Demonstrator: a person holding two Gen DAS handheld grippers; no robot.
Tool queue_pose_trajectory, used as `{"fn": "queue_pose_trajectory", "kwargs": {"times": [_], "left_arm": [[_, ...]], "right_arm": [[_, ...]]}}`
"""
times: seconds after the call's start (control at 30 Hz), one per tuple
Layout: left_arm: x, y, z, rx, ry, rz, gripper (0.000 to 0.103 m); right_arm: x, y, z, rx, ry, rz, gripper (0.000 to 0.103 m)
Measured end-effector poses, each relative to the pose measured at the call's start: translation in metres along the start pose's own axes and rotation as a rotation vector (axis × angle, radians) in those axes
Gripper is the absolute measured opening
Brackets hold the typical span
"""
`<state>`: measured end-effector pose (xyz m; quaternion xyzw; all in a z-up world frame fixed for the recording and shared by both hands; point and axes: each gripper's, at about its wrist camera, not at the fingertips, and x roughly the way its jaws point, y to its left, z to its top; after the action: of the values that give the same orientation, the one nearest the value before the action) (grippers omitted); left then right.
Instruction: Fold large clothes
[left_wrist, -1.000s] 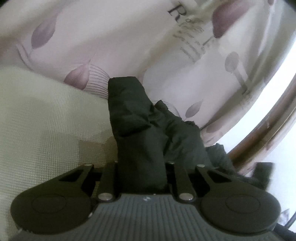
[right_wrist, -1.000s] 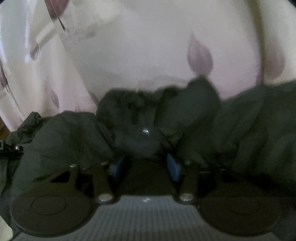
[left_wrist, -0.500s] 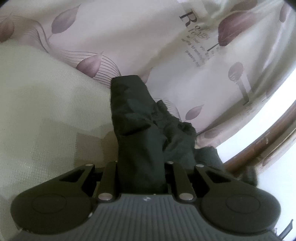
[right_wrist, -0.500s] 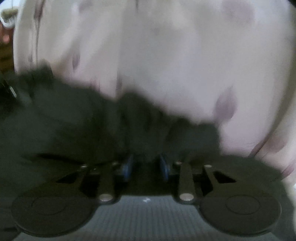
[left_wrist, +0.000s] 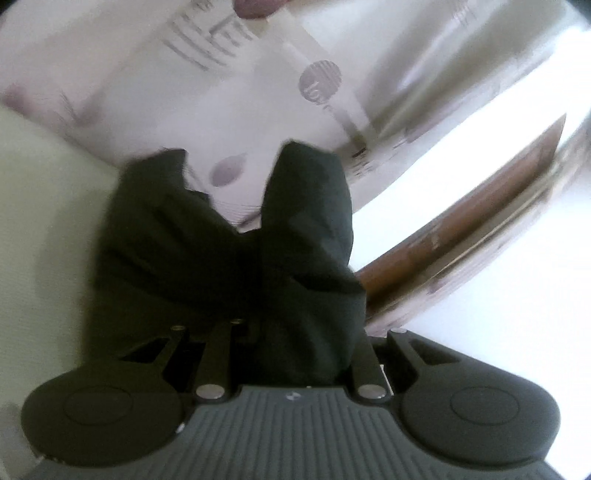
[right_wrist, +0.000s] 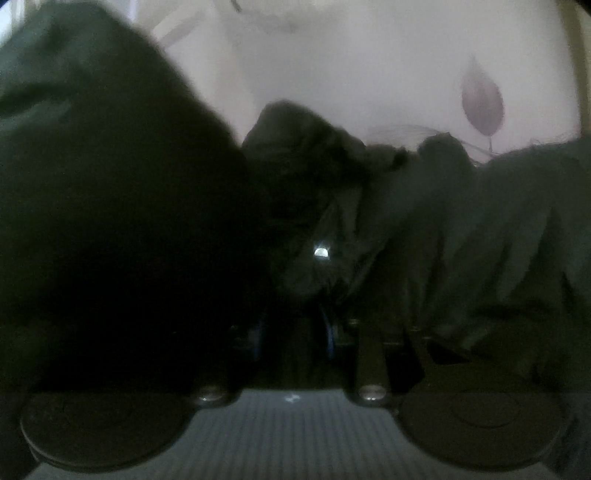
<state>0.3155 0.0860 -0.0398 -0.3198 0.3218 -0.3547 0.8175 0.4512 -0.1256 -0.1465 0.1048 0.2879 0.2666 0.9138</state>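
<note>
In the left wrist view, the left hand-held gripper (left_wrist: 295, 332) is clenched on a fold of the dark garment (left_wrist: 306, 229), and the cloth bulges up between its fingers. The garment rises away from the camera in two lobes; its long axis runs forward, toward the floral bedsheet (left_wrist: 258, 92) behind it. A pale green mesh surface (left_wrist: 44, 221) lies on the left and a brown wooden rail (left_wrist: 461, 229) on the right. Compared with the earlier picture, the cloth fills more of the view, shows two lobes instead of one column, and the background is blurred. In the right wrist view, the right hand-held gripper (right_wrist: 295, 328) has just been closing, and the garment (right_wrist: 461, 229) sits between its blue pads (right_wrist: 330, 332), so it is grasping the cloth. The garment spreads across the whole width, with a small shiny snap (right_wrist: 321, 252) near the middle, and the bedsheet (right_wrist: 369, 62) is above it. A big dark fold now covers the left side.
</note>
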Motion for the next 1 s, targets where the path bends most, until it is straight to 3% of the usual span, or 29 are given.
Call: {"fn": "queue_pose_trajectory", "kwargs": {"times": [0.13, 0.2, 0.3, 0.33, 0.37, 0.43, 0.5, 0.6, 0.7, 0.73, 0.77, 0.83, 0.9, 1.0], "left_arm": [[0.031, -0.012, 0.004, -0.048, -0.042, -0.006, 0.018], [0.044, -0.005, 0.003, -0.112, -0.03, -0.03, 0.018], [0.06, -0.005, -0.003, -0.098, -0.003, -0.062, 0.018], [0.063, -0.003, -0.007, -0.103, 0.007, -0.104, 0.024], [0.067, -0.003, -0.008, -0.096, 0.017, -0.13, 0.029], [0.071, -0.002, -0.01, -0.051, 0.026, -0.127, 0.029], [0.07, 0.007, -0.008, -0.077, 0.013, -0.141, 0.029], [0.053, 0.01, -0.006, -0.064, -0.047, -0.122, 0.03], [0.029, 0.007, 0.005, -0.056, -0.135, -0.093, 0.05], [0.014, 0.006, 0.009, -0.047, -0.183, -0.068, 0.062], [0.002, 0.006, 0.015, -0.046, -0.217, -0.035, 0.081], [-0.025, 0.008, 0.024, -0.035, -0.294, 0.041, 0.098], [-0.054, 0.013, 0.033, 0.002, -0.356, 0.112, 0.098], [-0.085, 0.032, 0.044, 0.023, -0.354, 0.243, 0.099]], "right_arm": [[-0.031, -0.033, -0.002, 0.222, -0.114, 0.027, 0.029], [-0.065, -0.045, -0.013, 0.311, -0.198, -0.026, 0.029], [-0.124, -0.043, -0.035, 0.369, -0.338, 0.007, 0.03], [-0.139, -0.038, -0.042, 0.355, -0.36, 0.038, 0.03], [-0.148, -0.031, -0.047, 0.345, -0.359, 0.081, 0.031], [-0.158, -0.018, -0.057, 0.332, -0.352, 0.171, 0.031], [-0.156, -0.003, -0.058, 0.319, -0.335, 0.194, 0.038], [-0.153, 0.015, -0.049, 0.273, -0.345, 0.177, 0.038], [-0.141, 0.017, -0.032, 0.259, -0.312, 0.143, 0.044], [-0.135, 0.019, -0.026, 0.254, -0.305, 0.136, 0.044], [-0.127, 0.02, -0.018, 0.251, -0.3, 0.157, 0.045], [-0.105, 0.023, -0.005, 0.244, -0.256, 0.154, 0.056], [-0.085, 0.035, -0.001, 0.212, -0.205, 0.134, 0.063], [-0.049, 0.055, 0.004, 0.127, -0.11, 0.041, 0.068]]}}
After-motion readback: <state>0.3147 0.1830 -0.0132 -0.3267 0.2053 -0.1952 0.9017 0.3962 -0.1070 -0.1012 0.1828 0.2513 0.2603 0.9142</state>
